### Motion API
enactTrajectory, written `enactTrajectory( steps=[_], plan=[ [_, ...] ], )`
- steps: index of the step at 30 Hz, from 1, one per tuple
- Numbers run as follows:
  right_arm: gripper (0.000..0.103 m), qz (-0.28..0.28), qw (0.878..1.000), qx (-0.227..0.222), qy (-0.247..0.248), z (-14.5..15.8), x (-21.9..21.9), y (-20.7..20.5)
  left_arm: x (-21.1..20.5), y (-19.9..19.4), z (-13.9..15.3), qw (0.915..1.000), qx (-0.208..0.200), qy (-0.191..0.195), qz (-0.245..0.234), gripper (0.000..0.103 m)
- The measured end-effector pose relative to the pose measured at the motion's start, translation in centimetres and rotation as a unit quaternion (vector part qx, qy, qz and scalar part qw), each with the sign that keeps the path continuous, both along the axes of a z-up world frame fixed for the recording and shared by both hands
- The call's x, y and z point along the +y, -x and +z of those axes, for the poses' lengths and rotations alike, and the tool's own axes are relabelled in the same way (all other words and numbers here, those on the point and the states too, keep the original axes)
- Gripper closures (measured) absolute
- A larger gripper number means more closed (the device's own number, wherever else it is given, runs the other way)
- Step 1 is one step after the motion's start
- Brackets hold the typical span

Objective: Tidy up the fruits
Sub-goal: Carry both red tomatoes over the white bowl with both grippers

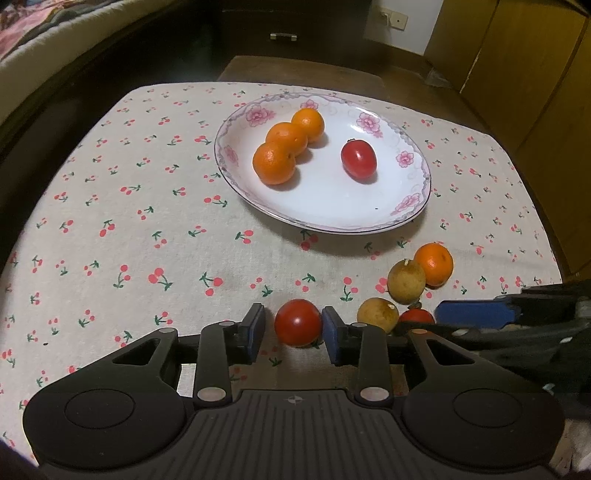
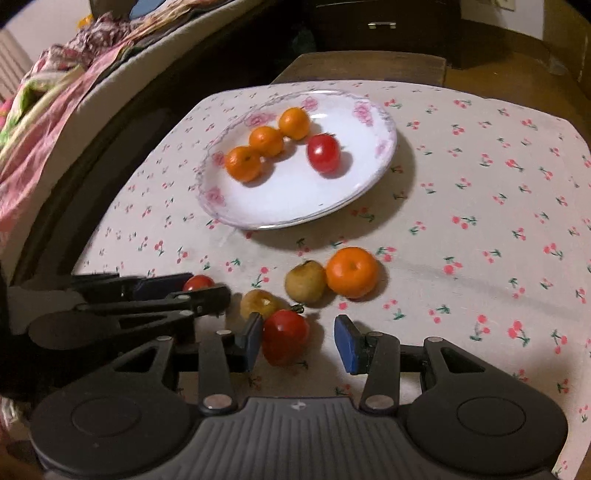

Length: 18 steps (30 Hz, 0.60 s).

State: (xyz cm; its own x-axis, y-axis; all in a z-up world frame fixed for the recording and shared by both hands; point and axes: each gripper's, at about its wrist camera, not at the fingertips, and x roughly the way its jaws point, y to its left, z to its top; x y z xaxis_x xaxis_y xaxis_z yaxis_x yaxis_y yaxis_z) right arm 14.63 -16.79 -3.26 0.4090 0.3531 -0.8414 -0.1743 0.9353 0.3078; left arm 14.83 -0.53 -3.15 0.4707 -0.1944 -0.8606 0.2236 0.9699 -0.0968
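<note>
A flowered white plate [image 1: 325, 199] holds three oranges [image 1: 286, 138] and a red tomato [image 1: 358, 159]. On the cherry-print cloth lie an orange [image 2: 352, 272] and two brownish-yellow fruits [image 2: 306, 281]. My left gripper [image 1: 294, 329] straddles a red tomato [image 1: 297, 322] resting on the cloth. Its right pad touches the tomato and a gap shows at the left pad, so it is open. My right gripper [image 2: 300, 341] is open around another red tomato [image 2: 285, 341], which sits against the left pad with a wide gap to the right pad.
A bed with patterned bedding [image 2: 55, 96] runs along the left. A dark drawer cabinet [image 1: 284, 33] stands behind the table and wooden cupboard doors [image 1: 535, 74] at the right. The cloth's left side [image 1: 110, 221] holds nothing but print.
</note>
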Motion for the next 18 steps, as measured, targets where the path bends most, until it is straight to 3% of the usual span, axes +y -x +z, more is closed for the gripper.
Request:
enactTrajectory(
  steps=[5, 8, 18],
  plan=[
    [0.064, -0.003, 1.000, -0.006, 0.017, -0.1, 0.4, -0.3, 0.1, 0.0, 0.0, 1.0000, 0.000, 0.002, 0.001, 0.061],
    [0.074, 0.013, 0.999, -0.014, 0.037, -0.1, 1.1, -0.1, 0.1, 0.1, 0.1, 1.0000, -0.001, -0.001, -0.002, 0.061],
    [0.074, 0.041, 0.996, -0.036, 0.074, 0.3, 1.1, 1.8, 0.4, 0.3, 0.2, 1.0000, 0.003, -0.003, -0.002, 0.061]
  ],
)
